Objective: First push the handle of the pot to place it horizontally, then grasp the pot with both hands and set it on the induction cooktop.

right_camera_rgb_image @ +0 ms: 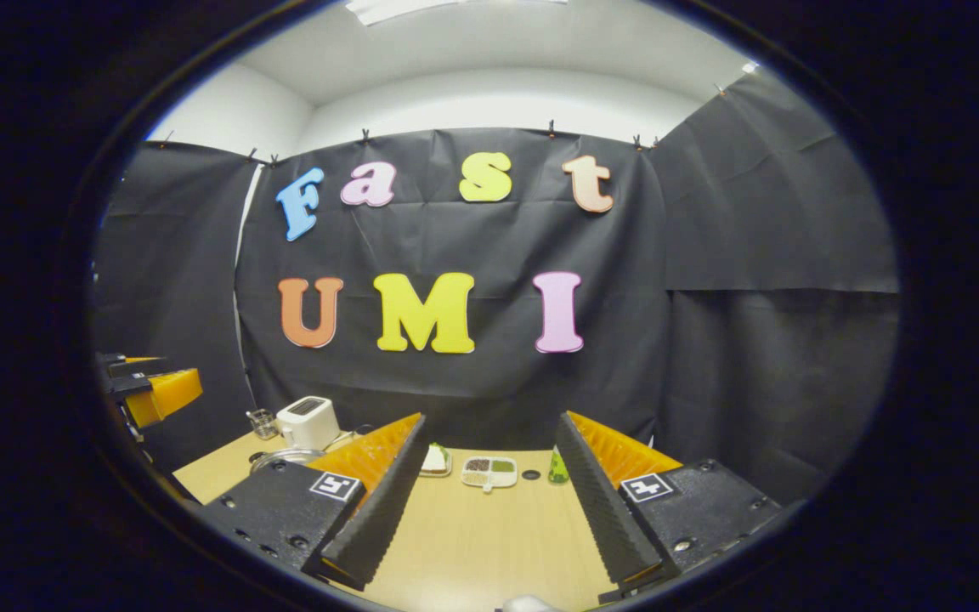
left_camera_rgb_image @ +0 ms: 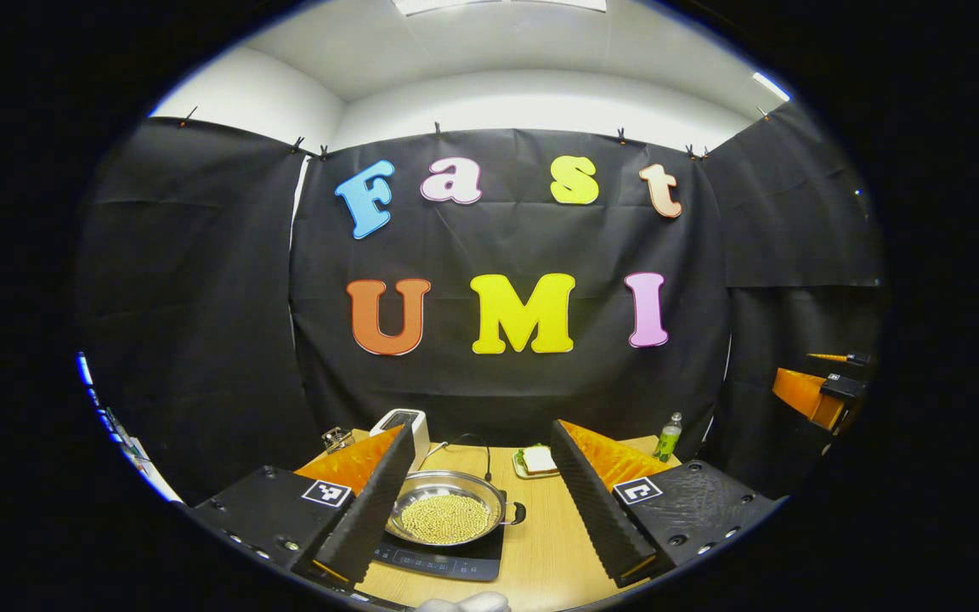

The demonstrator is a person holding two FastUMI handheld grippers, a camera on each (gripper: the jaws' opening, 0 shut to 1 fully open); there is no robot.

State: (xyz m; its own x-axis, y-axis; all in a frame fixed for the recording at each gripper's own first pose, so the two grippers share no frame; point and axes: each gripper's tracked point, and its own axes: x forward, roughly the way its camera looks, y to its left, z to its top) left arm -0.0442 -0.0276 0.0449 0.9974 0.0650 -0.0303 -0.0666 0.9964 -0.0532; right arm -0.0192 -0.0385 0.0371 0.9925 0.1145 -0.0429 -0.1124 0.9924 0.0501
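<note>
Pot [left_camera_rgb_image: 447, 508] on induction cooktop [left_camera_rgb_image: 443, 557] — right gripper view: divided dish [right_camera_rgb_image: 489, 472].

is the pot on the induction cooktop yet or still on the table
On the cooktop. In the left gripper view the pot, full of small yellowish beans, sits on the induction cooktop.

Pot [left_camera_rgb_image: 447, 508]: polished metal, glossy rim, holding matt, pale yellow, grainy contents.
Induction cooktop [left_camera_rgb_image: 447, 561]: smooth dark top, glossy like glass, near the table's front edge.
Table [left_camera_rgb_image: 557, 544]: light wood-grain surface, smooth, low sheen.
Toaster [left_camera_rgb_image: 404, 429]: white plastic-looking casing, smooth, at the table's back edge.
Bottle [left_camera_rgb_image: 669, 437]: clear green plastic by the look of it, glossy, at the back right corner.
Divided dish [right_camera_rgb_image: 489, 473]: white, smooth, material cannot be told.
Left gripper [left_camera_rgb_image: 479, 501] and right gripper [right_camera_rgb_image: 489, 501]: finger faces ribbed and matt; housings textured matt plastic.
</note>
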